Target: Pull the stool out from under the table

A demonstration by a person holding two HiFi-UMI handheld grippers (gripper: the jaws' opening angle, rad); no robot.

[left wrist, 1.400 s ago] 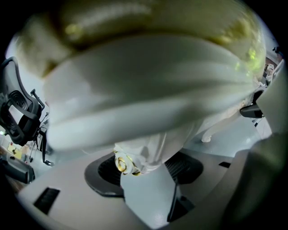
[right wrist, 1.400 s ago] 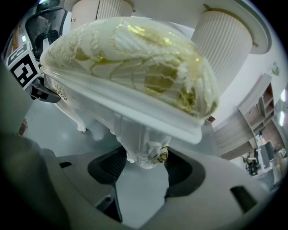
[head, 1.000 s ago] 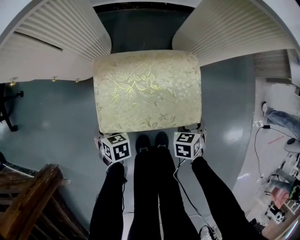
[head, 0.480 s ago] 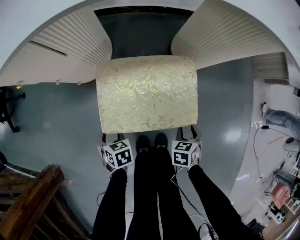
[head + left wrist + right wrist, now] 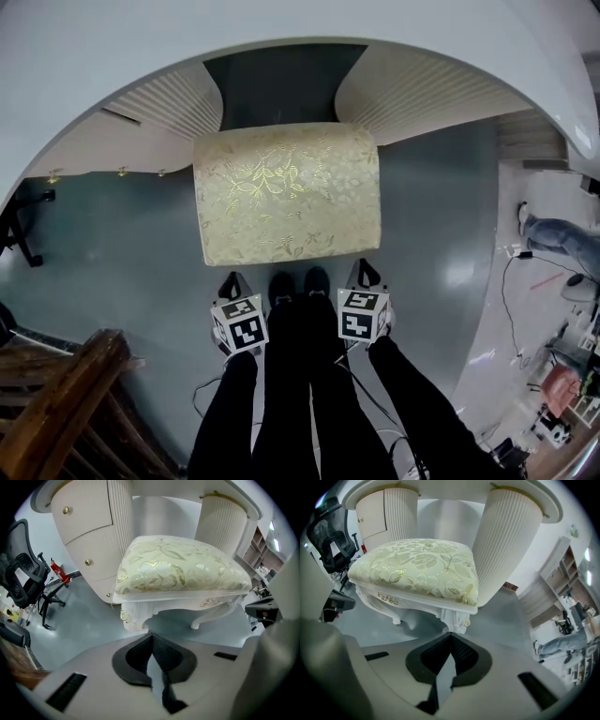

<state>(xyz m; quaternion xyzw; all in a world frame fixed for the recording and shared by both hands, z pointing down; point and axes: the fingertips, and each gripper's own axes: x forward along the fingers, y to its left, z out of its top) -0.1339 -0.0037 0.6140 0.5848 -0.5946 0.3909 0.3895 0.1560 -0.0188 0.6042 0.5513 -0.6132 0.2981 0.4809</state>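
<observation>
The stool (image 5: pixel 286 192) has a cream cushion with a gold leaf pattern and a carved white frame. Its far end sits between the white table's (image 5: pixel 281 28) two ribbed pedestals. My left gripper (image 5: pixel 230 281) hangs just short of the stool's near left corner without touching it. My right gripper (image 5: pixel 364 273) hangs the same way at the near right corner. Both jaws have just been closing and are shut with nothing between them. The left gripper view has the shut left gripper (image 5: pixel 151 637) below the stool (image 5: pixel 178 569). The right gripper view has the shut right gripper (image 5: pixel 451 637) below the stool (image 5: pixel 417 566).
A person's legs (image 5: pixel 300 375) stand between the grippers on the grey floor. A dark wooden piece of furniture (image 5: pixel 56 403) sits at the lower left. A black office chair (image 5: pixel 21 578) and a red extinguisher (image 5: pixel 58 571) stand to the left. Cables (image 5: pixel 514 281) lie at the right.
Both grippers have drawn back from the stool's near corners and lifted. Their jaws, wide at the stool's frame before, have come together. The stool stays where it was.
</observation>
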